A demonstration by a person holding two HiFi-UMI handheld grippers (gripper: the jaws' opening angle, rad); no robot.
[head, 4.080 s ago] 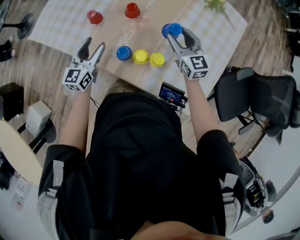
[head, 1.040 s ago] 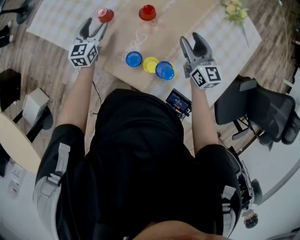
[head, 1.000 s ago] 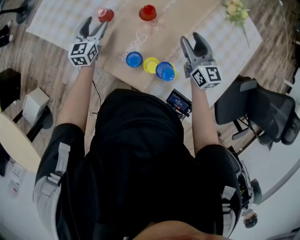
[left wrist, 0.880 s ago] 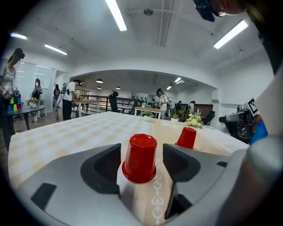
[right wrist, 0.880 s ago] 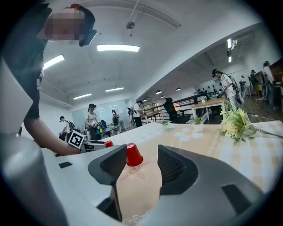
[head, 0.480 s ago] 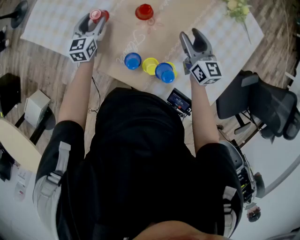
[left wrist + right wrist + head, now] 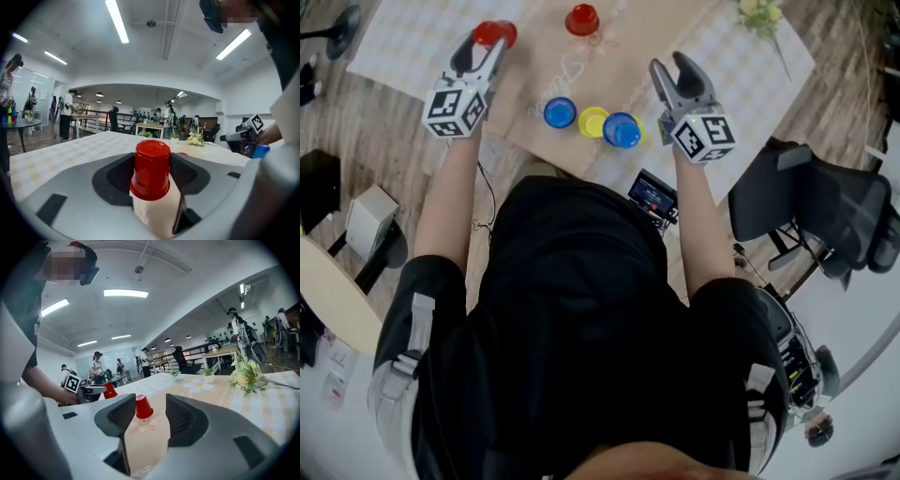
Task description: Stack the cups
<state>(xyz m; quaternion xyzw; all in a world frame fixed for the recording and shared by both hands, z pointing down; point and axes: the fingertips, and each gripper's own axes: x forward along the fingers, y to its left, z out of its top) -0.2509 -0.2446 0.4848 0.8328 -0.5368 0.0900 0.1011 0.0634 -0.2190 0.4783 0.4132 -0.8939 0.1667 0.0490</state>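
Note:
My left gripper (image 7: pixel 487 42) is shut on an upside-down red cup (image 7: pixel 151 168) at the far left of the beige runner (image 7: pixel 534 70). Its jaws have just been closing, and the pads now press on the cup's sides. A second red cup (image 7: pixel 581 19) stands upside down farther back; the right gripper view shows this cup (image 7: pixel 143 406) beyond the jaws. In the near row stand a blue cup (image 7: pixel 560 112), a yellow cup (image 7: pixel 592 122) and a blue cup on a yellow one (image 7: pixel 622 129). My right gripper (image 7: pixel 671 67) hovers open right of the row; its jaws have just been closing a little, with nothing between them.
A checked cloth (image 7: pixel 403 42) covers the table under the runner. A bunch of flowers (image 7: pixel 759 14) lies at the far right. A small black device (image 7: pixel 652 195) hangs at the table's near edge. An office chair (image 7: pixel 834 206) stands to the right, on the floor.
The left gripper's jaws closed round the red cup at the far left, and it now holds the cup a little higher. The right gripper has hardly moved.

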